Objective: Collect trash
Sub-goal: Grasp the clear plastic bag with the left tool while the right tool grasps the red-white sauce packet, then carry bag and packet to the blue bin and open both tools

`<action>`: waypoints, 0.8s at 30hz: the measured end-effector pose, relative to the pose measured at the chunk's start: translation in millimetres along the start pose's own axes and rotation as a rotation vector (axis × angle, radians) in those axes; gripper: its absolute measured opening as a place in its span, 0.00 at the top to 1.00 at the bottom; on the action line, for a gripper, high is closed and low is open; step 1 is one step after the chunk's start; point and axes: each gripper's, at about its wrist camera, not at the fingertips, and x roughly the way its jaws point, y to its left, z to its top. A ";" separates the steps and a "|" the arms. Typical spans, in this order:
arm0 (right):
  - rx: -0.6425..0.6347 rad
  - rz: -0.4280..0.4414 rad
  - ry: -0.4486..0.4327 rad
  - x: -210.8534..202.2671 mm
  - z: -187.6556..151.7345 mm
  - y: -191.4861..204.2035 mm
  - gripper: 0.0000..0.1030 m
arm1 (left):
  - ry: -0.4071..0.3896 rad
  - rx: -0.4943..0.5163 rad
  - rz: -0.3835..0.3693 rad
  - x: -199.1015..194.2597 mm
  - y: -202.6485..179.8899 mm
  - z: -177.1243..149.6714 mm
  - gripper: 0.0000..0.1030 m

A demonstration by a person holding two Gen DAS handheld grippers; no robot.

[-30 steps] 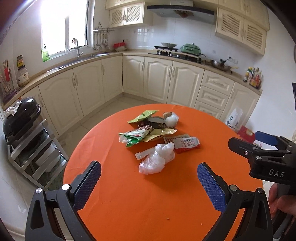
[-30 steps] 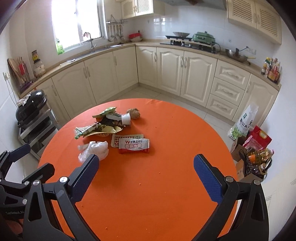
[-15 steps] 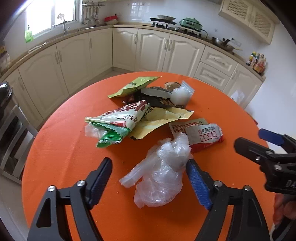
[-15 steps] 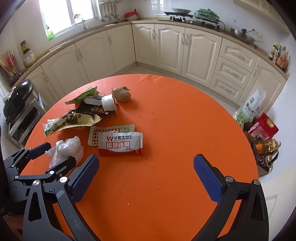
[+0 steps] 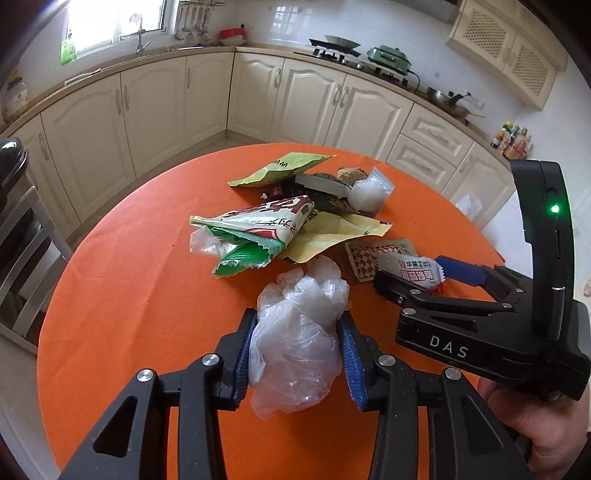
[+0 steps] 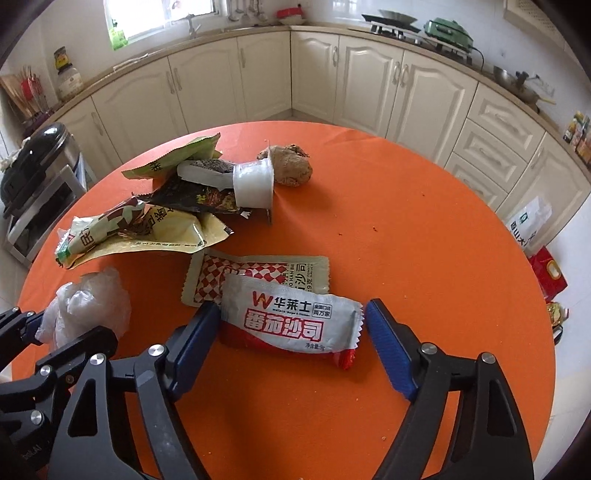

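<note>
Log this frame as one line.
left gripper: shut on crumpled clear plastic bag | right gripper: open, straddling ketchup sachet | rest of trash: on orange table

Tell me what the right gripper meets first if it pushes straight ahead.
The right gripper already straddles the ketchup packet, its jaws open. Straight on, it would likely press that packet first; the checkered sachet lies just beyond.

Home kitchen: cream cabinets (image 6: pixel 369 70), sink tap (image 5: pixel 139 35), stove (image 5: pixel 334 46).
</note>
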 end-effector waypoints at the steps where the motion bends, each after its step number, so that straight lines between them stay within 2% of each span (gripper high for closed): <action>1: -0.010 0.009 -0.010 -1.5 -0.9 0.8 0.32 | 0.001 0.001 -0.002 0.2 1.8 1.9 0.62; 6: -0.011 0.025 -0.016 -6.9 -6.3 0.2 0.40 | -0.004 -0.004 -0.023 -3.2 7.8 6.8 0.64; 8: -0.003 0.034 -0.019 -10.0 -10.0 -1.3 0.41 | -0.011 -0.001 -0.031 -13.0 6.0 -11.8 0.65; 12: 0.037 0.062 -0.018 -23.5 -20.4 -9.2 0.41 | -0.018 0.001 -0.039 -18.1 6.1 -15.5 0.65; 19: 0.102 0.084 -0.069 -70.5 -45.2 -23.5 0.41 | -0.047 0.036 -0.060 -40.9 -11.6 -30.8 0.65; 24: 0.136 0.094 -0.135 -113.4 -56.6 -39.7 0.41 | -0.086 0.077 -0.079 -63.2 -42.2 -39.4 0.65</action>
